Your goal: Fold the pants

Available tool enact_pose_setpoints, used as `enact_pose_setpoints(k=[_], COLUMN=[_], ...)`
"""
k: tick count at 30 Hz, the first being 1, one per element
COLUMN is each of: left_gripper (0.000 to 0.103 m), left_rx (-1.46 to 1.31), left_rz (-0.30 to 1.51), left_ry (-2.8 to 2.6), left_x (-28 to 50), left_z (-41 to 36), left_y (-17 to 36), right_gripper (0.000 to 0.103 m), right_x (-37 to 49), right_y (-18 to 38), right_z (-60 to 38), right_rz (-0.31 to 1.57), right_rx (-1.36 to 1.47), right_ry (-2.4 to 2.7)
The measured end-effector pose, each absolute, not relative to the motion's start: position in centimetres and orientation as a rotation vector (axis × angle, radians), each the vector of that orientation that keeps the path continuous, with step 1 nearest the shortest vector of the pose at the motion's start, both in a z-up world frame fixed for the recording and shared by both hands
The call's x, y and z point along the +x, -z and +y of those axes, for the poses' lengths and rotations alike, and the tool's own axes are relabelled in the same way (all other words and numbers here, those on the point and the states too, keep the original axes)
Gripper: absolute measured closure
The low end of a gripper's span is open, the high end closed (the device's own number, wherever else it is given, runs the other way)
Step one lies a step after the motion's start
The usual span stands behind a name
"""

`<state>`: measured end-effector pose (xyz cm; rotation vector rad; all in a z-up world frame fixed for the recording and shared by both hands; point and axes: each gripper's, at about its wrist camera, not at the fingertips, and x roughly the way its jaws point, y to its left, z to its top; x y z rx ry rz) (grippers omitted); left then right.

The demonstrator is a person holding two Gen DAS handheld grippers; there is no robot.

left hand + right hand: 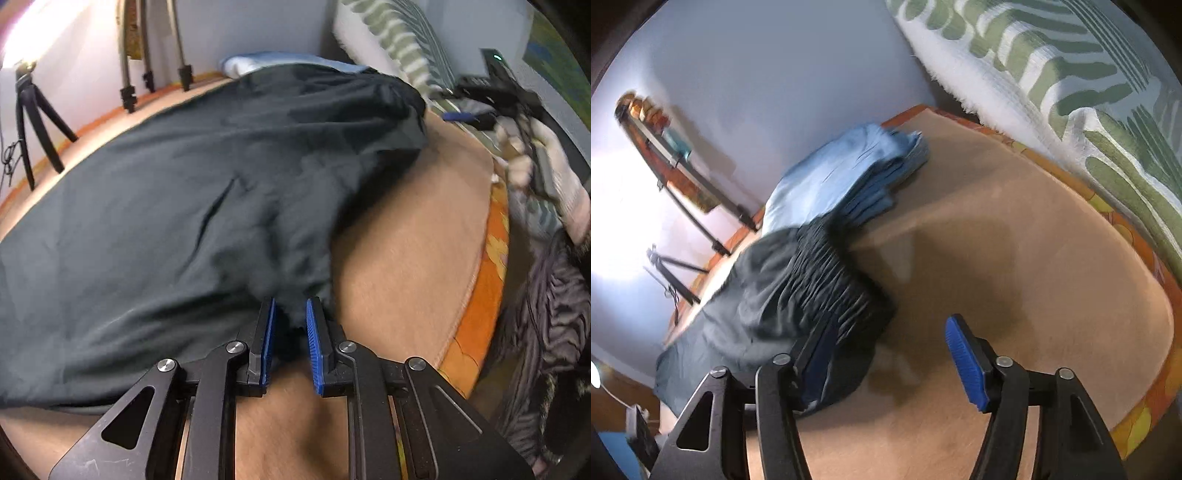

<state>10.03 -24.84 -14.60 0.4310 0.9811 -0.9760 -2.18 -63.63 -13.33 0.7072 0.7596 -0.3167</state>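
So the big tan table has my dark pants spread flat on it, touching a folded blue pile at the back. I think the pants are soft, floppy and light, so they may sag and slide. My left gripper is pinching cloth at their near edge. My right gripper is spread wide beside the bumpy stretchy waistband, a good thick place to grab.

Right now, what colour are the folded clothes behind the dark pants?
Light blue folded clothes, clearest in the right wrist view.
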Motion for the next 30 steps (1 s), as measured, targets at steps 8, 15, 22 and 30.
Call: enact_pose_setpoints(k=[8,15,22,30], left_gripper=[0.088,0.088,0.085,0.063], left_rx=[0.379,0.274,0.136,-0.031], left_rz=[0.981,0.931,0.844,0.801], left_ry=[0.942,0.840,0.670,0.405], left_x=[9.6,11.1,13.4,15.9], left_z=[-23.3,-20.5,-13.8,-1.0], left_y=[13.5,11.2,7.1,5.3], right_gripper=[0.035,0.076,0.044,0.032], right_x=[3.2,4.5,5.6,3.8], right_y=[17.1,14.4,12.0,8.9], right_z=[-64.8,-62.5,-59.4,-57.0], right_rz=[0.791,0.702,0.776,0.686], right_rx=[0.902,0.779,0.446,0.388], right_ry=[0.090,0.070,0.260,0.274])
